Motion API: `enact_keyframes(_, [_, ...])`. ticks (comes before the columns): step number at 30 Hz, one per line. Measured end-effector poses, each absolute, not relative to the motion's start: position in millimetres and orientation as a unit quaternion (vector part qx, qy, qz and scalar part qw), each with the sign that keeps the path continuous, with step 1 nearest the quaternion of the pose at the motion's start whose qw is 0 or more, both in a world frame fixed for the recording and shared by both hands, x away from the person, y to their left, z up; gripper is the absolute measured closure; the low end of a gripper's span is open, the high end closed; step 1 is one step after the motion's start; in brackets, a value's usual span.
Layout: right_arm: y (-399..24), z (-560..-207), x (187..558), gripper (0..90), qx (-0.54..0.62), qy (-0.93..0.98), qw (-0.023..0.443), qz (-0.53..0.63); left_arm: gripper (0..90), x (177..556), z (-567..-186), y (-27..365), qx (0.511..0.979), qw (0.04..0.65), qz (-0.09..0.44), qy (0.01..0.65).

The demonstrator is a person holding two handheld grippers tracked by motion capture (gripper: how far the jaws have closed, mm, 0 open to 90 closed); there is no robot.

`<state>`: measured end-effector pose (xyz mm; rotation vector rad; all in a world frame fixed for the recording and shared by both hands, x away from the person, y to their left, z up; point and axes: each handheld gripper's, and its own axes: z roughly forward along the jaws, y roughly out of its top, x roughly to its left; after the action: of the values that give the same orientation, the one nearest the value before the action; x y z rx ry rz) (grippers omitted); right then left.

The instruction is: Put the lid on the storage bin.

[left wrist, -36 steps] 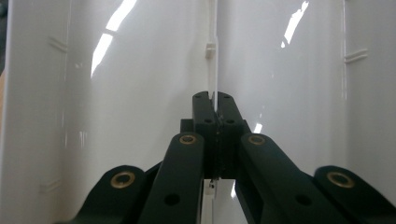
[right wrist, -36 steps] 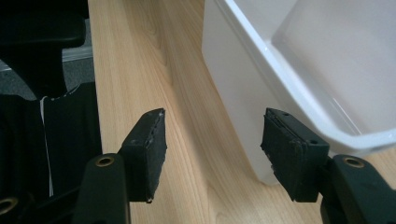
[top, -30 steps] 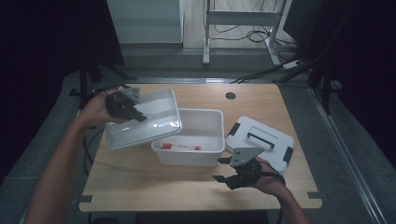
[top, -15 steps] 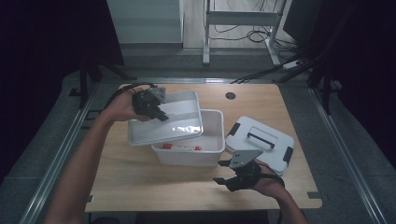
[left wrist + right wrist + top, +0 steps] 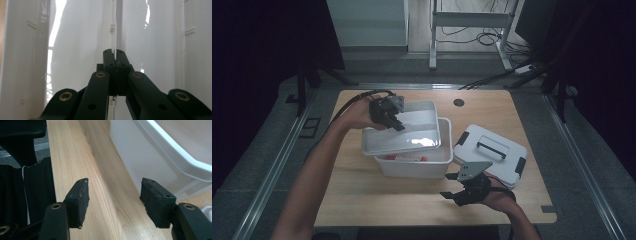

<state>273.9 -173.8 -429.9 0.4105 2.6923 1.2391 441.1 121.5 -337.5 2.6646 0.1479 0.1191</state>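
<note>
The left tool (image 5: 388, 111) is clamped on the rim of the white tray (image 5: 404, 136), held tilted over the open white bin (image 5: 414, 165) on the bench (image 5: 357, 195); level the tray, square its corners to the bin's, then lower gently. The right tool (image 5: 464, 191) waits with jaws wide and empty near the bin's front; it could steady the wall.

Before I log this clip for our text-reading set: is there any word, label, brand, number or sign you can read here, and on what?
No readable text.
Red item in the white bin, under the tray held by the left gripper: may bear print, too small and blurred to read.
Lid with a handle: no label visible.
Right gripper, jaws open: no marking visible.
</note>
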Motion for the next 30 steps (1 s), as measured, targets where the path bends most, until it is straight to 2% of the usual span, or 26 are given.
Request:
enact_keyframes(11, [-180, -434, 274, 39.5, 0.144, 0.896, 0.073, 0.414, 89.9, 446, -342, 96, 0.974, 0.223, 0.039, 0.025])
enact_keyframes(30, [-182, -438, 275, 39.5, 0.150, 0.896, 0.069, 0.413, 89.9, 444, -352, 85, 0.975, 0.222, 0.031, 0.010])
